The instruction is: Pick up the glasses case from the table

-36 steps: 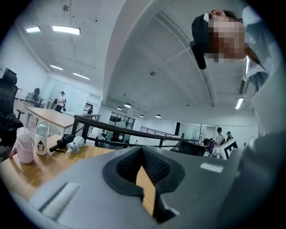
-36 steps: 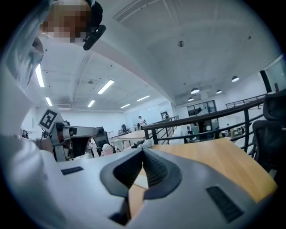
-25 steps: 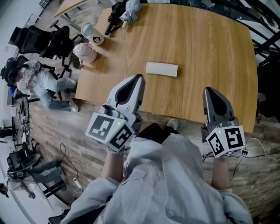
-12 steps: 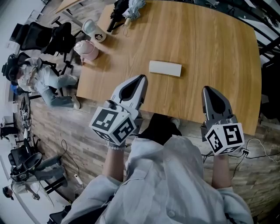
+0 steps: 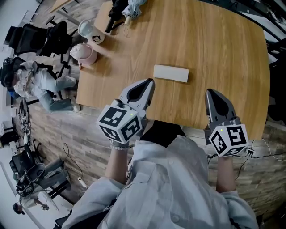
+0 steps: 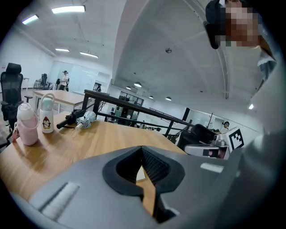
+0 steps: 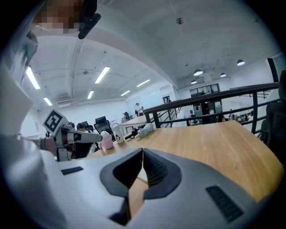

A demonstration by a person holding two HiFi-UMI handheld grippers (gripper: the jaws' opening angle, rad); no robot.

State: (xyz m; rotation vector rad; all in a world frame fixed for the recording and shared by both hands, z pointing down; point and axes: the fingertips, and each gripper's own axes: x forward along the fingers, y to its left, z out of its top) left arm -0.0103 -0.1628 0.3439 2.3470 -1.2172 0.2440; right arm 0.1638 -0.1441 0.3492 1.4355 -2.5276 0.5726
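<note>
The glasses case (image 5: pixel 171 74) is a flat white oblong lying alone near the middle of the wooden table (image 5: pixel 210 44). My left gripper (image 5: pixel 150 82) hangs over the table's near edge, its tip just short of the case's left end, jaws shut and empty. My right gripper (image 5: pixel 209 92) is over the near edge too, to the right of the case and nearer to me, shut with nothing in it. In the left gripper view the closed jaws (image 6: pixel 142 148) point across the tabletop. The right gripper view shows the other pair (image 7: pixel 142 150) closed the same way.
At the table's far left corner stand a pink bottle (image 5: pixel 85 53) and a white bottle (image 5: pixel 89 30), with a folded umbrella (image 5: pixel 127 8) beyond. Office chairs (image 5: pixel 40 38) and a person (image 5: pixel 40 85) are left of the table. A railing (image 7: pixel 210 100) runs behind it.
Both grippers have moved forward and lower over the table's near edge, the left one more, its tip now closer to the case. Both stay shut.
</note>
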